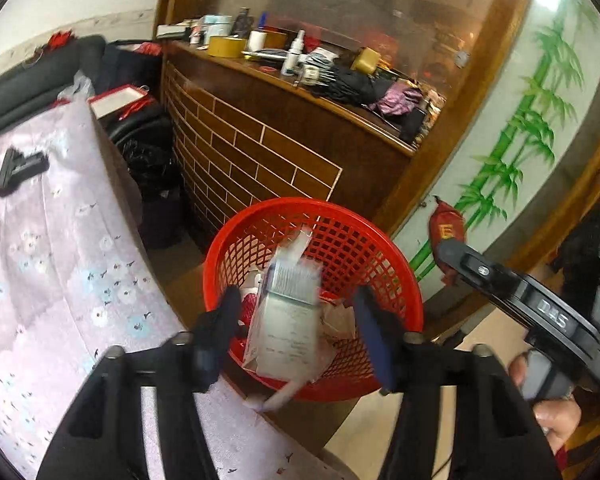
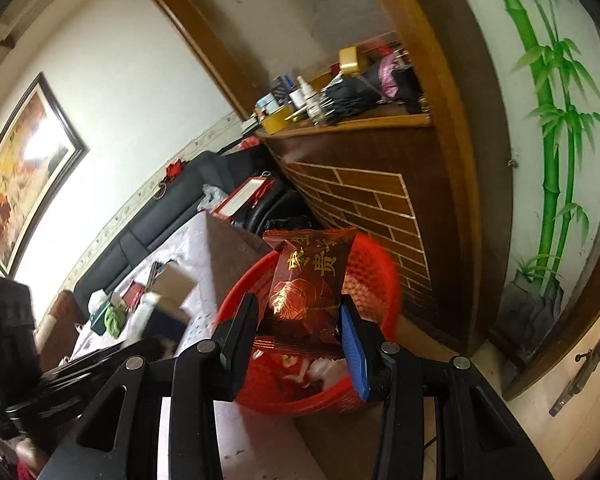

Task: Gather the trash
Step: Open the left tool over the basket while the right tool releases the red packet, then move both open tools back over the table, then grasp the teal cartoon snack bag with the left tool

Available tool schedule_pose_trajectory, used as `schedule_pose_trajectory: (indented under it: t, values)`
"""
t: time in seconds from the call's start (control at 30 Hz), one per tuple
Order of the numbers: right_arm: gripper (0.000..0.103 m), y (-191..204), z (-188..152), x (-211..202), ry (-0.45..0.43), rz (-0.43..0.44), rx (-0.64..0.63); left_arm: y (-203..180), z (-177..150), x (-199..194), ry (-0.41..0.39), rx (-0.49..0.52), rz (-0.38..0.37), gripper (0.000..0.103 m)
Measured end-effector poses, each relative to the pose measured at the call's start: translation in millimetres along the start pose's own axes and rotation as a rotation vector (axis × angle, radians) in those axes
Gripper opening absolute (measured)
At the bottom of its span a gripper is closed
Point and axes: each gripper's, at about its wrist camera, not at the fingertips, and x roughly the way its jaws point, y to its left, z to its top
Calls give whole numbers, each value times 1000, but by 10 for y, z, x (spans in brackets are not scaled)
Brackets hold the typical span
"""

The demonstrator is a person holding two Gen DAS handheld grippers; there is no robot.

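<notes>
A red mesh trash basket (image 1: 356,240) stands on the floor beside the table, with wrappers inside. My left gripper (image 1: 296,320) is open just above its near rim; a clear plastic packet with a white card (image 1: 288,312) sits blurred between the fingers, apart from both, over the basket. My right gripper (image 2: 300,320) is shut on a dark red snack wrapper with gold lettering (image 2: 308,284), held upright over the basket (image 2: 376,276). The right gripper also shows at the right of the left wrist view (image 1: 444,248).
A table with a pale floral cloth (image 1: 60,264) lies left of the basket, with a black tool (image 1: 20,168) on it. A brown brick-pattern counter (image 1: 260,152) loaded with clutter stands behind. A black sofa (image 2: 148,220) is by the wall.
</notes>
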Motion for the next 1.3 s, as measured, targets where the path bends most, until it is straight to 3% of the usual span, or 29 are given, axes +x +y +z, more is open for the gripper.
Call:
schedule_pose_trajectory:
  t: [0.17,0.27,0.33,0.57,0.7,0.83,0.9,0.97,1.07,1.17,1.23,1.3]
  values:
    - [48,-89,155,251,26,18,16,140,-89,-239,-9,0,6,60]
    - [69,-83,179,517,84,20,-5,271,-213,-452,-28,10,37,62]
    - [69,-37,129,558,84,-46,-23,387,-303,-598,-39,0,68,63]
    - [69,248,-143,378,68,49,-49,804,-650,-1078,-55,-56,141,64]
    - [69,641,-334,311,98,115,-101,1172,-903,-1416,-73,-102,216,65]
    - [69,1070,-522,287,129,169,-168,1690,-1128,-1790,-98,-191,311,68]
    - [69,1311,-625,296,155,202,-200,2018,-1248,-1974,-102,-234,396,71]
    - [69,1509,-720,300,173,225,-233,2366,-1360,-2110,-85,-274,494,73]
    - [69,1790,-866,321,197,249,-276,2802,-1496,-2165,-28,-328,571,75]
    - [69,2002,-993,344,219,273,-306,3156,-1589,-2113,12,-395,541,75]
    - [69,2137,-1067,385,236,284,-322,3208,-1608,-2012,34,-388,513,75]
    - [69,2273,-1148,425,253,296,-339,3240,-1609,-1884,53,-369,534,74]
